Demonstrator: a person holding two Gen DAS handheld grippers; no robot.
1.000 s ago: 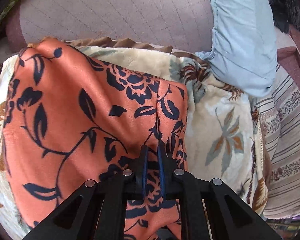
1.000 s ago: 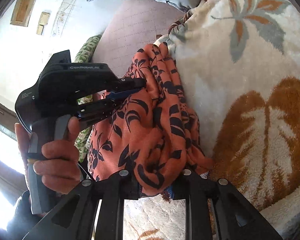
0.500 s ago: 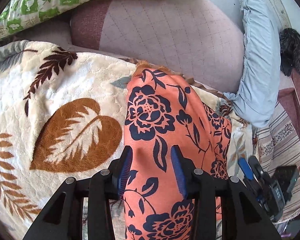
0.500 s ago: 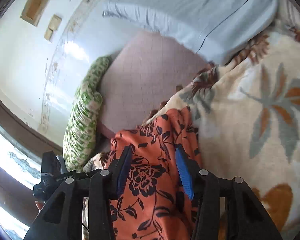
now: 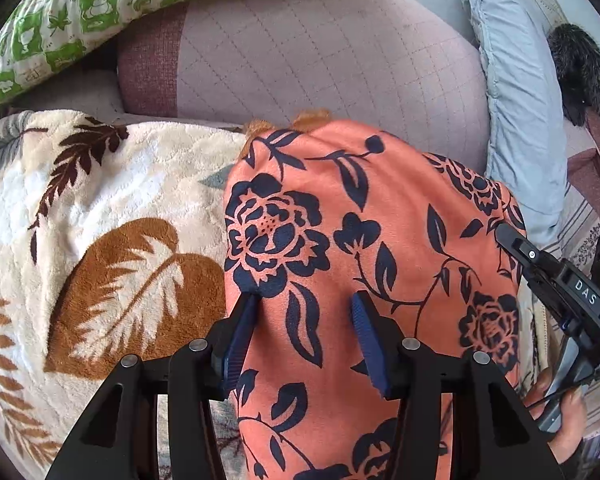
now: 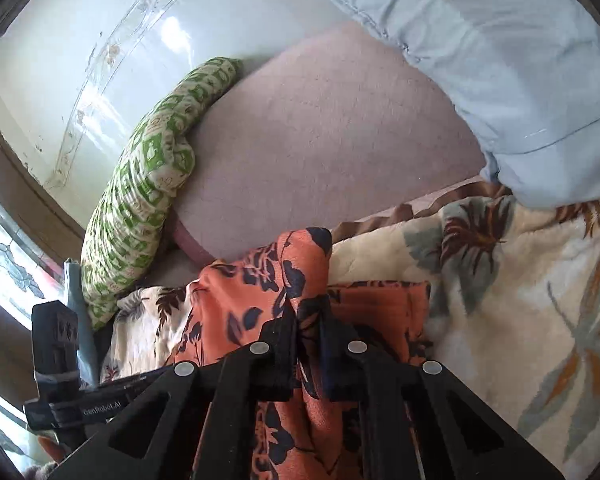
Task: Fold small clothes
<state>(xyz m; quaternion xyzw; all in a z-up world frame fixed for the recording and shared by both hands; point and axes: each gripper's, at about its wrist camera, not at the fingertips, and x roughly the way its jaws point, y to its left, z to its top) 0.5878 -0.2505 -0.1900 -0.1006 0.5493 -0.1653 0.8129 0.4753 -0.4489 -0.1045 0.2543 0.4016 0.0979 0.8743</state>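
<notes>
Our left hand-held gripper [image 5: 304, 320] was spreading its jaws over the orange floral garment [image 5: 360, 248], which lay on the leaf-print blanket [image 5: 100, 208]; our right hand-held gripper [image 6: 310, 328] pinched a raised fold of it.

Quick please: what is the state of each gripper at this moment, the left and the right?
Left gripper: jaws opening, holding nothing, orange floral garment lies under them.
Right gripper: shut on a fold of the orange floral garment.
</notes>
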